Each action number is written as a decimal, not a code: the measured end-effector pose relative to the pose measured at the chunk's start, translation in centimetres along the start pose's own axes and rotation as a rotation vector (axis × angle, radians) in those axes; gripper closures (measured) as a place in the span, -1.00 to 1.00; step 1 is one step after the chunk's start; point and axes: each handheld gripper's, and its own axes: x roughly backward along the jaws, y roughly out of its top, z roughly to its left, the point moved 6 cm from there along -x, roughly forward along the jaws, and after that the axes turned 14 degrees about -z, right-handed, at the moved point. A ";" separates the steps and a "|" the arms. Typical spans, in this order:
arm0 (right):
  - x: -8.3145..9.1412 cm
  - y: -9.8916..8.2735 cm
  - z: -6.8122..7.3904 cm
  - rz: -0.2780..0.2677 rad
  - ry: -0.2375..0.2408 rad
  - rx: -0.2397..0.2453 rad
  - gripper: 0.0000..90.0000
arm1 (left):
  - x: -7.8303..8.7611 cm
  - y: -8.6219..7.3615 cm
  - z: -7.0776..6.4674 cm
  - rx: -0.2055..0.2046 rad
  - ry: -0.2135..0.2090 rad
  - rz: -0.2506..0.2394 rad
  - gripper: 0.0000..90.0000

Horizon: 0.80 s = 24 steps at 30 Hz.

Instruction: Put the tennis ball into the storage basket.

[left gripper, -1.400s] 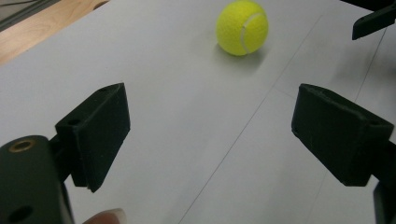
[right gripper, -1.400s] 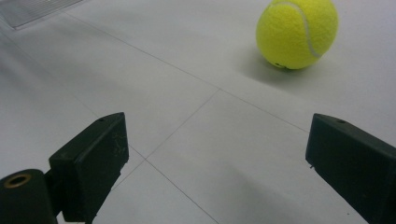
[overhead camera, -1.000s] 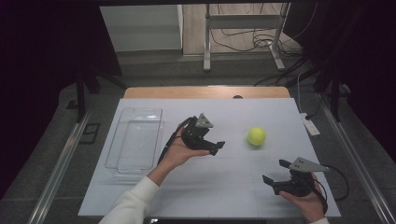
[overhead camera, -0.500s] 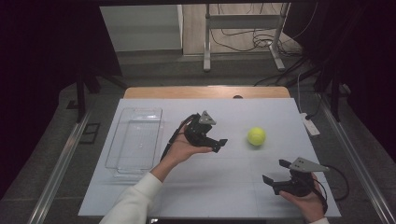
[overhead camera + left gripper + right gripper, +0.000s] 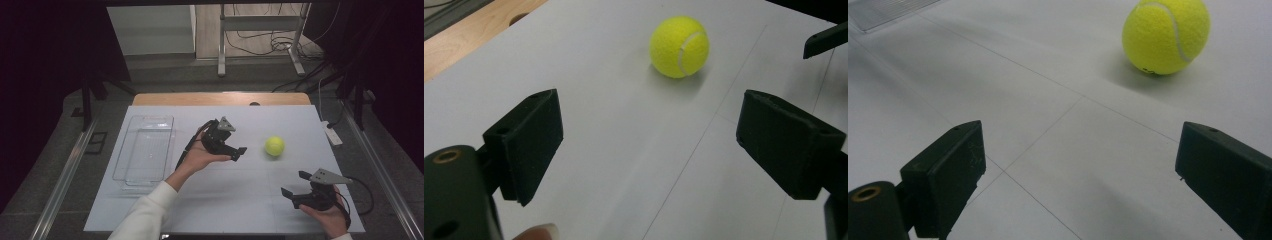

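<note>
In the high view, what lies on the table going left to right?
Clear tray → left gripper → tennis ball → right gripper.

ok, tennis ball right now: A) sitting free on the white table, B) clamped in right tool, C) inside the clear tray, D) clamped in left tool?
A: the tennis ball sits alone on the white table, ahead of the open left tool and apart from the open right tool; the clear tray holds nothing.

ball [image 5: 679, 46]: fuzzy felt (matt) | table [image 5: 240, 200]: smooth matt white | tray [image 5: 145, 150]: clear glossy plastic
</note>
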 end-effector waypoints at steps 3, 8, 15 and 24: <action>0.0 0.0 0.0 0.000 0.000 0.000 -0.86 | -0.2 0.2 0.0 -0.003 -0.001 0.003 -0.72; 0.0 0.0 0.0 0.000 0.000 -0.001 -0.86 | -0.4 0.3 -0.1 -0.006 -0.006 0.004 -0.71; 0.0 0.0 0.0 0.001 0.000 -0.001 -0.86 | -0.9 0.7 -0.2 -0.005 -0.012 0.005 -0.71; 0.0 0.0 -0.1 0.000 0.002 -0.003 -0.86 | -1.7 1.1 -0.5 -0.007 -0.026 0.010 -0.72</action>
